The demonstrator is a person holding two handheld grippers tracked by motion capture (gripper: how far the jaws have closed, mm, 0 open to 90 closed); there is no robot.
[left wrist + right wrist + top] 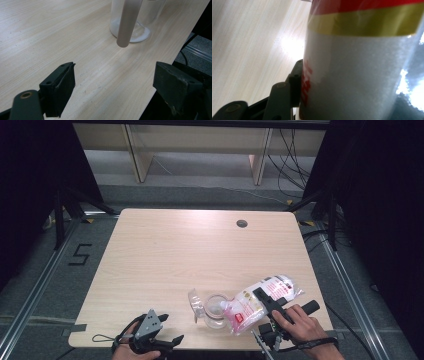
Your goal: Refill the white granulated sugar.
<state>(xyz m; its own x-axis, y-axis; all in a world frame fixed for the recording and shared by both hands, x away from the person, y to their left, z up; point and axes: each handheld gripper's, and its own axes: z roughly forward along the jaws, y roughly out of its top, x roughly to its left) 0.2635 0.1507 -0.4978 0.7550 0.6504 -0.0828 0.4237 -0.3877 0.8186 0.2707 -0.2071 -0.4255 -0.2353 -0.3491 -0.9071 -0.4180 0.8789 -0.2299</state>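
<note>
The right gripper (267, 306) pinches the bag (260, 302), tilted with its long axis running from 2 o'clock down to 8 o'clock, mouth over the jar (216, 310) at its 9 o'clock; the left gripper (150, 332) rests spread, empty, farther off

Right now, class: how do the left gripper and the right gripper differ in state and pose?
The left gripper stands open with nothing between its jaws; the right gripper is clamped on a plastic bag of white grains. The left gripper rests low at the table edge; the right gripper tilts the bag over a clear glass jar. Both are hand-held with black jaws.
</note>
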